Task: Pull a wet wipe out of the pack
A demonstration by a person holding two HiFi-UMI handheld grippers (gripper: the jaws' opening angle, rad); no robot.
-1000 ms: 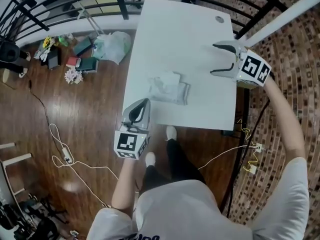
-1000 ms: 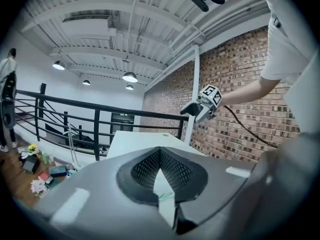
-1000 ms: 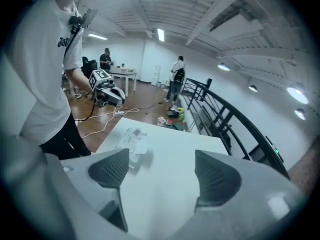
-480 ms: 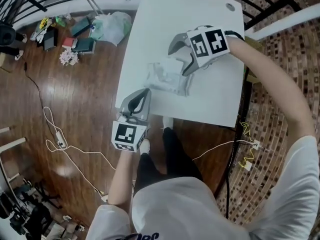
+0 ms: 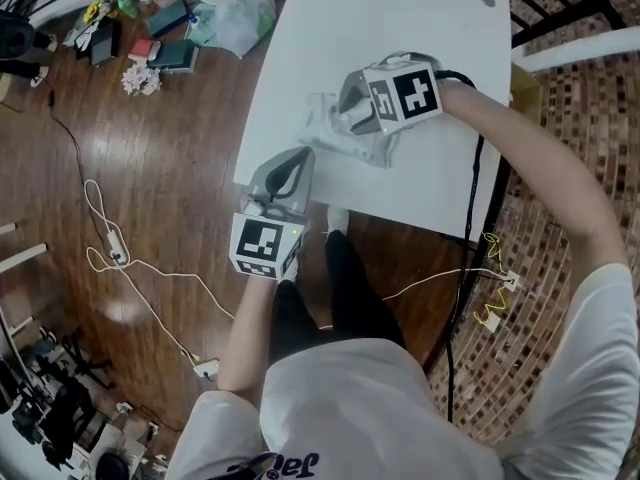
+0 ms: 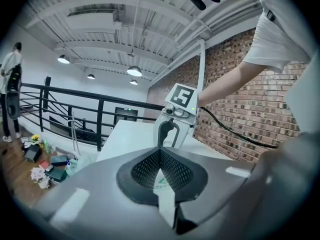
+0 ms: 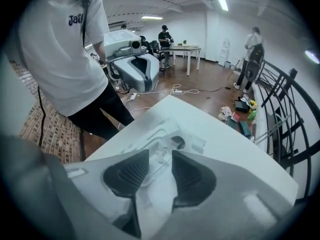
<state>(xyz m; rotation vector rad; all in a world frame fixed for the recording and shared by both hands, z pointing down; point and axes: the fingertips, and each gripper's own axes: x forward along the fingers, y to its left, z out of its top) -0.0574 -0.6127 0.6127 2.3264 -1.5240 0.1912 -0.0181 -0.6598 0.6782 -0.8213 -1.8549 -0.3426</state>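
**Head view.**
- Table [image 5: 400, 28]: white, standing over a wood floor.
- Pack [image 5: 322, 128]: pale and crumpled, lying flat directly under the fingers of the right gripper [image 5: 348, 118], which points steeply down. I cannot read that jaw gap from here.
- Left gripper [image 5: 297, 160]: fingers at the table's near edge, with the pack just beyond their tips.

**Left gripper view.**
- Only here do I see this pair clenched, pads meeting tip to tip with nothing held.
- A sliver of white with green print shows past the pads.
- The right gripper stands upright straight ahead of the tips.

**Right gripper view.**
- Only here do I see these jaws parted and closing.
- A white ruffle of wipe [image 7: 159, 158] sits between the pads, not visibly pinched.
- The pack runs ahead of the fingertips. It has a soft, wrinkled, clear-white wrapper.
- A dark round opening [image 7: 177, 143] lies just past the right-hand pad.
- Two people [image 7: 165, 34] stand far beyond.
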